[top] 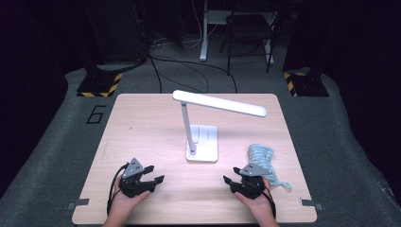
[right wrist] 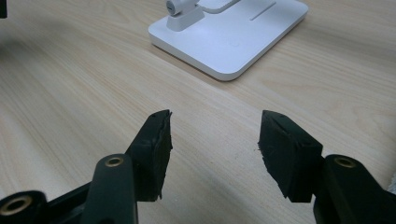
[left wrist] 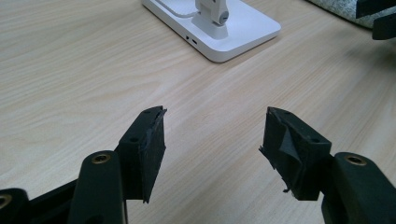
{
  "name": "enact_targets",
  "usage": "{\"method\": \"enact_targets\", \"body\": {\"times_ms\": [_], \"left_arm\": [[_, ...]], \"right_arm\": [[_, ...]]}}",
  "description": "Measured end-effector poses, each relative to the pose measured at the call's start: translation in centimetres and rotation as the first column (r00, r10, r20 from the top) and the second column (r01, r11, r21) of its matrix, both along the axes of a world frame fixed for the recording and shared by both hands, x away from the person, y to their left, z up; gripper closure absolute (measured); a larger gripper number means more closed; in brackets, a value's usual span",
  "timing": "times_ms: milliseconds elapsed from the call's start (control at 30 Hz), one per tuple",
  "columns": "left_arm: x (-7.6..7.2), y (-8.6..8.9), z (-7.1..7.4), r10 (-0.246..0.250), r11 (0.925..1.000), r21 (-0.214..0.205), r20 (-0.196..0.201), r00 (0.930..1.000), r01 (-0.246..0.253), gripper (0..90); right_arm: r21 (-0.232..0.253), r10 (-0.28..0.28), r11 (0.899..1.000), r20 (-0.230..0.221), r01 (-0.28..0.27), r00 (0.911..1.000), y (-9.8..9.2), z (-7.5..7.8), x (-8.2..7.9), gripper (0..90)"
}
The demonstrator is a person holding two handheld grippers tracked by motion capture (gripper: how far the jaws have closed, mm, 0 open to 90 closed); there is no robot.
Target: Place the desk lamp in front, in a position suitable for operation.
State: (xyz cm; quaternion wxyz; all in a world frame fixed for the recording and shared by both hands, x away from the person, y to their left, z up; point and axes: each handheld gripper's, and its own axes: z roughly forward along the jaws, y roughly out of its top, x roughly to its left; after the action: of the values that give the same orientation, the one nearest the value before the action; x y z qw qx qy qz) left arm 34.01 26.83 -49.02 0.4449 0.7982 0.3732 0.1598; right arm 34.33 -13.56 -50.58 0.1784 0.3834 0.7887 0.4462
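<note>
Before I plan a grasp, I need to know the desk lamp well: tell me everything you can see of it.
The desk lamp is white, smooth like plastic. A flat rounded-corner base rests on the wooden table near its middle. A slim post rises from a hinge block at the base's near left corner. A long flat head slants away to the right above the table. Whether it is lit I cannot tell. Nothing else touches it; both grippers are apart from it.

— What's on the table there?

— A white desk lamp, upright on its flat base, ahead of the 2 tongs and roughly between them. Its long head juts out level toward the right gripper's side.

— And the cloth?

— A pale blue-and-white cloth, crumpled, lying just beside the right gripper, well apart from the left gripper.
</note>
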Motion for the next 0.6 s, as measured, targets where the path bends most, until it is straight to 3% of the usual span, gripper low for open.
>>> {"method": "enact_targets", "body": {"times_ms": [333, 433, 467, 600], "left_arm": [[-0.22, 0.38, -0.17, 0.012, 0.9998, -0.017, 0.002, 0.9999, -0.012, 40.6], [-0.21, 0.65, -0.06, 0.01, 0.9995, -0.029, 0.005, 0.9999, -0.01, 41.2], [-0.19, 0.71, -0.07, 0.022, 0.9984, -0.052, 0.003, 0.9997, -0.022, 41.3], [-0.14, 0.71, -0.02, 0.014, 0.999, -0.041, -0.009, 0.9999, -0.014, 41.1]], "right_arm": [[0.013, -0.002, 1.0, -0.006, 0.002, 1.0, 0.2, -0.02, 0.0, 43.5], [-0.007, 0.001, 1.0, -0.001, -0.001, 1.0, 0.32, -0.11, 0.03, 44.5], [-0.006, 0.001, 1.0, -0.008, -0.001, 1.0, 0.34, -0.11, 0.0, 44.5], [0.01, -0.008, 1.0, -0.018, 0.008, 0.9998, 0.34, -0.09, -0.07, 44.5]]}}
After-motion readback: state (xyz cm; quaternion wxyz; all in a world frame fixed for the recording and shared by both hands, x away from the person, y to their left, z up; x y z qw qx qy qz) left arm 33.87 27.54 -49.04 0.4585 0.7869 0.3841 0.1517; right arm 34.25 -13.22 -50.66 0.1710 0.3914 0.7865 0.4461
